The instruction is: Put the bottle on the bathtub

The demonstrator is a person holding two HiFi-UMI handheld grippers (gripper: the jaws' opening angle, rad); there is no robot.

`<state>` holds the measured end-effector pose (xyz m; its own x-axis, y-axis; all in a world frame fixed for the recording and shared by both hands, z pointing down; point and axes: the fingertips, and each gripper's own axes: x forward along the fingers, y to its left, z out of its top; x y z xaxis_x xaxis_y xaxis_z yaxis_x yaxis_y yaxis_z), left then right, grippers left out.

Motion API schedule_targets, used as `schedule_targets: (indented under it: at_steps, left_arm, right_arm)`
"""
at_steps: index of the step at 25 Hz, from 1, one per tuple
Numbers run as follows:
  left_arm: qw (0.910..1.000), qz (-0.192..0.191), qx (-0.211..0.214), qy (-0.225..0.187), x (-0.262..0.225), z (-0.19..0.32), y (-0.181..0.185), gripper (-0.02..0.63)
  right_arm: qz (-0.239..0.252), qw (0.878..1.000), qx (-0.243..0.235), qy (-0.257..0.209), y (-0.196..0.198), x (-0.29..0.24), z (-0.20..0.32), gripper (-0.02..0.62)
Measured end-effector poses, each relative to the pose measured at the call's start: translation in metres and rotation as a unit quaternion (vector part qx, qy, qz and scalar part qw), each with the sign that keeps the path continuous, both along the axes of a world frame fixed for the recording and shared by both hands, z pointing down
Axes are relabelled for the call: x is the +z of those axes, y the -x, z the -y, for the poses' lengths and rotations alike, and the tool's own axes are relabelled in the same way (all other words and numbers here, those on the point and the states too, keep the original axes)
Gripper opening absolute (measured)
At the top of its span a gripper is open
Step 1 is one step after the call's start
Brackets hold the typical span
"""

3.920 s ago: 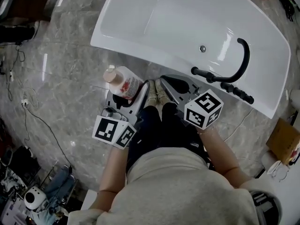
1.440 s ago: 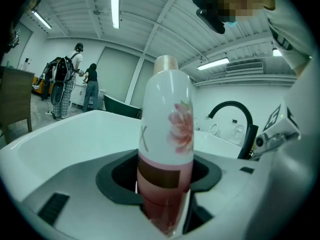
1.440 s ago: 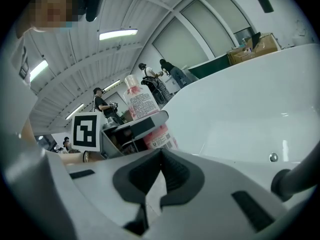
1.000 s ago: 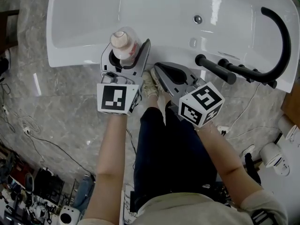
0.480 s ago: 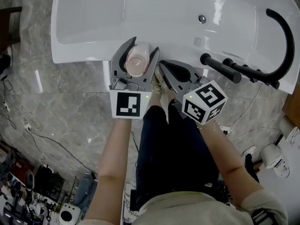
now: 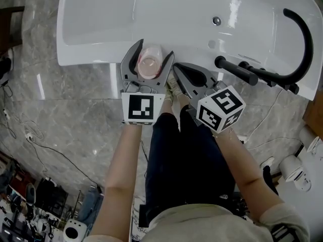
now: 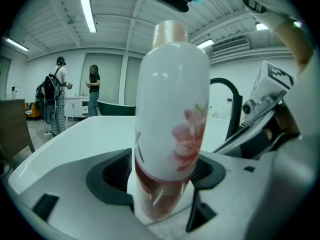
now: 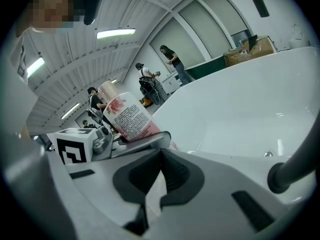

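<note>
A white bottle [image 6: 149, 64] with a pink flower print and a beige cap stands upright on the near rim of the white bathtub [image 6: 91, 54]. My left gripper [image 6: 151, 52] straddles it. Its jaws have just been opening and stand apart from the bottle's sides, with the bottle [image 7: 172, 119] still between them. In the left gripper view the bottle's base rests on the rim between the dark pads [image 7: 112, 176]. My right gripper [image 6: 177, 70] hangs just to the right of it, shut and empty, over the person's legs. The bottle [image 8: 127, 115] shows at the left of the right gripper view.
A black curved faucet [image 6: 298, 44] with a handle bar [image 6: 237, 72] sits on the tub's right rim. A drain fitting [image 6: 216, 20] lies inside the basin. Cables [image 6: 30, 135] trail over the marble floor at left. People [image 7: 60, 94] stand far behind.
The left gripper carried the bottle right and nearer along the tub rim, and the bottle now stands upright there. Its jaws have spread wider around the bottle. The right gripper kept still.
</note>
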<state>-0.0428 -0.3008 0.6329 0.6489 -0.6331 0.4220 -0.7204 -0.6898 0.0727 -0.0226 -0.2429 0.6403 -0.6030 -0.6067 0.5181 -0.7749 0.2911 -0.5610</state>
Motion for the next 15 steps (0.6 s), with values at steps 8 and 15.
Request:
schedule_targets:
  at_steps: [8, 15]
  left_arm:
    - [0.9974, 0.016, -0.009, 0.070, 0.004, -0.013, 0.013, 0.331]
    - [0.9943, 0.027, -0.010, 0.102, -0.016, -0.033, 0.032, 0.330]
  right_arm:
    - [-0.016, 1.000, -0.002, -0.008, -0.004, -0.018, -0.001, -0.002]
    - [-0.023, 0.999, -0.014, -0.017, -0.002, -0.045, -0.008, -0.002]
